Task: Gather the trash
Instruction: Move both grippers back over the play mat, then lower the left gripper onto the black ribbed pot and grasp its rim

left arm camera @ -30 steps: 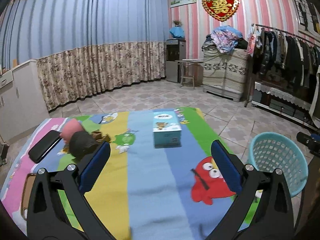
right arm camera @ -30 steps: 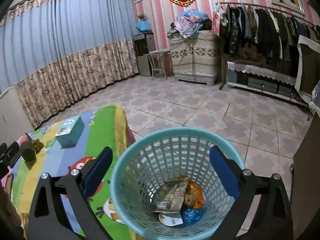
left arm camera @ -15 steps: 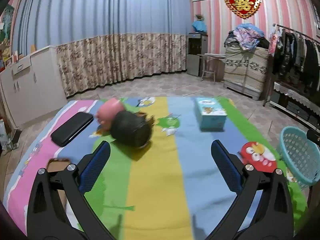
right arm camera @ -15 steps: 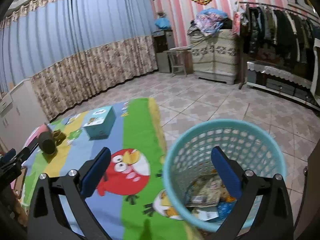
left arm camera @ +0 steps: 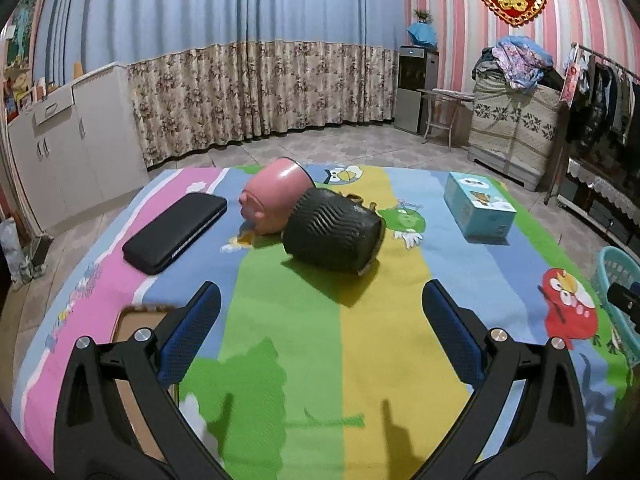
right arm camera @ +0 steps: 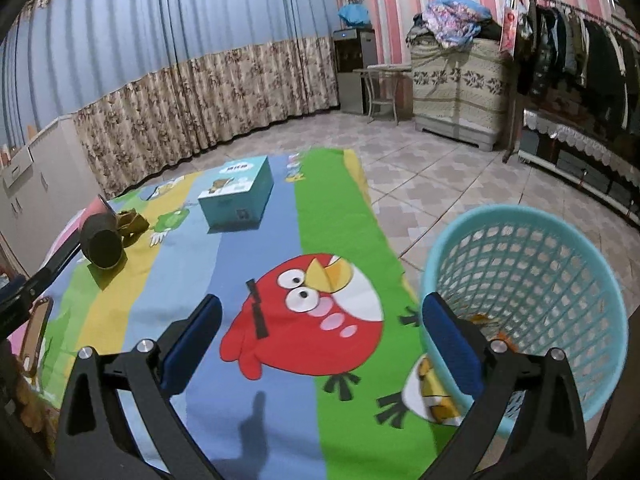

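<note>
Left gripper (left arm camera: 318,324) has swung off the basket toward the tipped black ribbed cup (left arm camera: 334,232) touching the pink cup (left arm camera: 276,200), jaws spread, empty. That cup looks light and crushable; take it at the rim. Right gripper (right arm camera: 320,330), spread and empty, has pulled back from the turquoise basket (right arm camera: 560,280) over the mat (right arm camera: 256,272).

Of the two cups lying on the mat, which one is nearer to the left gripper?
The black ribbed cup; the pink cup lies behind it, farther from the left gripper.
</note>
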Action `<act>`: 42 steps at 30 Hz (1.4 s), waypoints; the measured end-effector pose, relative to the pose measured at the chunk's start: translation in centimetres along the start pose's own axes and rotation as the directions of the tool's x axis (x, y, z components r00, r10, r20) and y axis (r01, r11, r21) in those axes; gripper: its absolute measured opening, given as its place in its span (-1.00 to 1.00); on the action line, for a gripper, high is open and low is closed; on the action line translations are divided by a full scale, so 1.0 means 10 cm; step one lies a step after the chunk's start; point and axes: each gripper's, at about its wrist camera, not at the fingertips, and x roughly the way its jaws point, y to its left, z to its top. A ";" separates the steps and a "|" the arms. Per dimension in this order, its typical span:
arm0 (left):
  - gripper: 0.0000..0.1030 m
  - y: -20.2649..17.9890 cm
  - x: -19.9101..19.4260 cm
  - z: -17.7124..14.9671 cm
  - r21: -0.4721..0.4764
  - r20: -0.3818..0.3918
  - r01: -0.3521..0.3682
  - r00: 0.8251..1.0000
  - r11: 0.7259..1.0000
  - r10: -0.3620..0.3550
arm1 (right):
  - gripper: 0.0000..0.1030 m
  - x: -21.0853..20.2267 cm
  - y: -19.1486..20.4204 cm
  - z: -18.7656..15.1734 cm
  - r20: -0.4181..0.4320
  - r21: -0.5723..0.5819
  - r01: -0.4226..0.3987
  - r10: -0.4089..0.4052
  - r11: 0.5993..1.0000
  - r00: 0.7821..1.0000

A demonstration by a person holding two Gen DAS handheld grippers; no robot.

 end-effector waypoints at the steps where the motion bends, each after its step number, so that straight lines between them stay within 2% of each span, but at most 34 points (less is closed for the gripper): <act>1: 0.89 0.01 0.08 0.04 0.007 -0.003 0.000 1.000 1.000 0.000 | 0.91 0.02 0.01 0.00 -0.007 0.003 -0.001 0.001 1.000 1.000; 7: 0.89 -0.04 0.47 0.31 -0.006 -0.039 0.066 0.997 0.998 -0.066 | 0.91 0.10 0.03 -0.02 -0.027 -0.001 0.009 -0.009 1.000 1.000; 15: 0.89 -0.09 0.92 0.35 0.042 -0.077 0.039 0.996 0.998 -0.036 | 0.91 0.16 -0.06 -0.02 -0.058 0.028 0.018 -0.016 0.999 0.998; 17: 0.89 -0.06 1.01 0.34 0.042 -0.097 0.053 0.994 0.998 -0.049 | 0.91 0.18 -0.05 -0.02 -0.061 0.030 0.020 -0.018 0.999 0.998; 23: 0.88 -0.10 1.11 0.37 0.060 -0.114 0.140 0.985 0.988 -0.133 | 0.90 0.23 -0.04 -0.07 -0.077 0.024 0.037 -0.035 0.999 0.996; 28: 0.88 -0.15 1.05 0.36 0.091 -0.095 0.170 0.982 0.981 -0.161 | 0.91 0.24 -0.03 -0.10 -0.086 0.028 0.041 -0.039 0.999 0.996; 36: 0.73 -0.26 0.95 0.29 0.160 -0.084 0.203 0.978 0.966 -0.192 | 0.91 0.27 -0.02 -0.15 -0.090 0.037 0.055 -0.051 0.998 0.995; 39: 0.58 -0.26 0.94 0.28 0.164 -0.100 0.240 0.969 0.957 -0.226 | 0.91 0.28 -0.03 -0.17 -0.097 0.040 0.058 -0.054 0.998 0.994; 42: 0.58 -0.26 0.93 0.26 0.172 -0.114 0.278 0.958 0.945 -0.262 | 0.91 0.28 -0.03 -0.18 -0.100 0.042 0.062 -0.057 0.997 0.993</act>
